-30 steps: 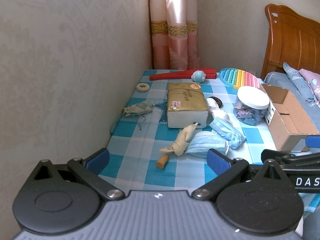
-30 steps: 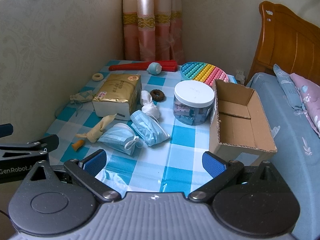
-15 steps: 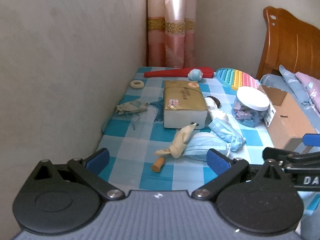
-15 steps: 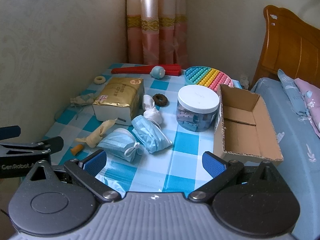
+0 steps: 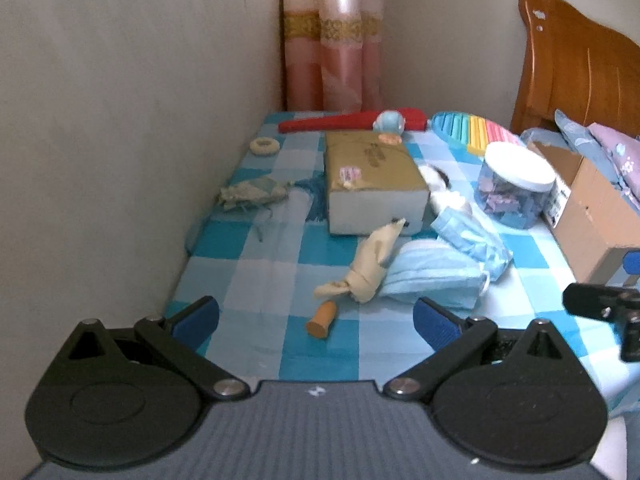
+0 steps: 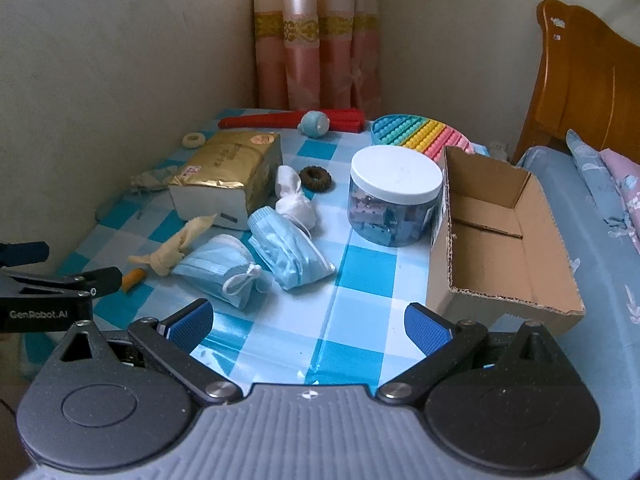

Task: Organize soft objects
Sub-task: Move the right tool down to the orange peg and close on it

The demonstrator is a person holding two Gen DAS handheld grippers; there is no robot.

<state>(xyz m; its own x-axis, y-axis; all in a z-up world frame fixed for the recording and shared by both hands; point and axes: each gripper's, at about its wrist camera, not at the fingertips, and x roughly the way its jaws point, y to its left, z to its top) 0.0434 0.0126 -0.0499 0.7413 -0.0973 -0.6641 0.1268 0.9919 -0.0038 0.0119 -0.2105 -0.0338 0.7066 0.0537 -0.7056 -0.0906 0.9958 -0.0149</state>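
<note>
Hovering wide open and empty, the right claw (image 6: pixel 306 326) sits nearer the folded face masks (image 6: pixel 256 260) than the equally open left claw (image 5: pixel 316 320).

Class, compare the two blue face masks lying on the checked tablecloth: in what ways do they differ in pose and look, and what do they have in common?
The nearer face mask lies closest to the grippers, beside the knotted beige cloth; the farther face mask reaches back to the knotted white cloth. The nearer one shows a white ear loop bunched at its end; the farther one shows only a thin strap along its edge. Both are light blue, pleated, folded up, resting on the tablecloth, ungripped.
</note>
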